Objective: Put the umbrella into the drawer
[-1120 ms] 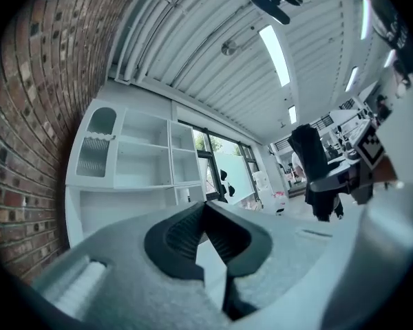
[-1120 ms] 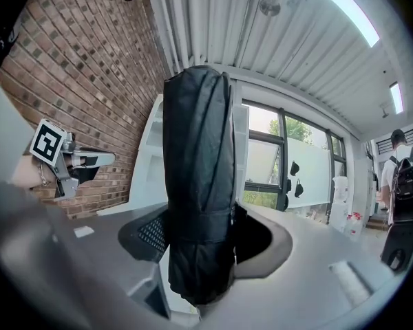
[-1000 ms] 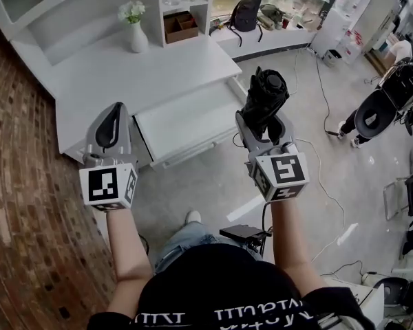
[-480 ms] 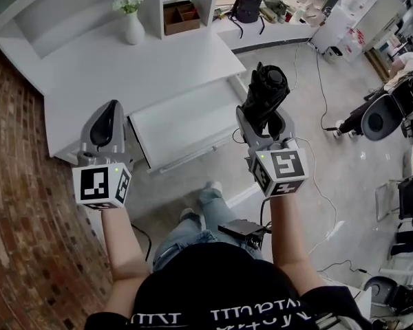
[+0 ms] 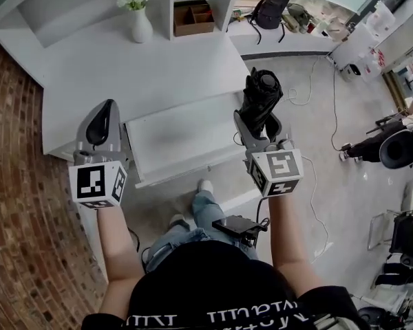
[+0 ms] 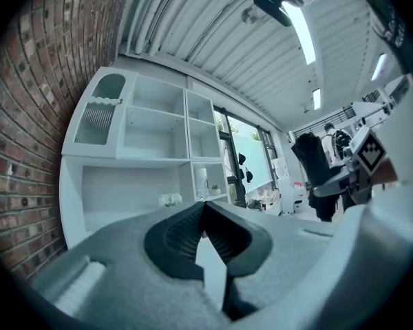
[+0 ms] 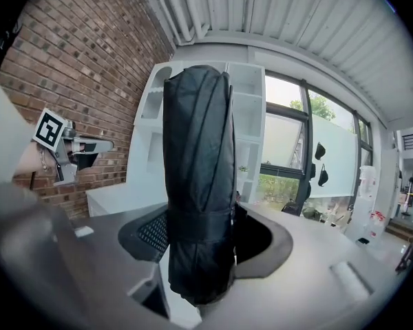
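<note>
A folded black umbrella [image 5: 262, 93] stands upright in my right gripper [image 5: 259, 120], whose jaws are shut on its lower part. In the head view it hangs just off the right end of the open white drawer [image 5: 179, 135] of the white desk [image 5: 138, 67]. The right gripper view shows the umbrella [image 7: 196, 143] filling the gap between the right gripper's [image 7: 199, 234] dark pads. My left gripper [image 5: 107, 107] hovers over the desk's front left corner, beside the drawer's left end. Its pads meet at the tip with nothing between them, as the left gripper view [image 6: 205, 208] shows.
A vase of white flowers [image 5: 140, 14] stands at the back of the desk, by shelving with a brown box [image 5: 193, 19]. A black backpack [image 5: 270, 10] lies on a low ledge behind. A brick wall [image 5: 20, 205] runs along the left. Cables [image 5: 316, 184] trail across the floor.
Both grippers have moved forward toward the desk and slightly lower. The umbrella now sits close by the drawer's right end, and the left gripper is over the desk's front corner.
</note>
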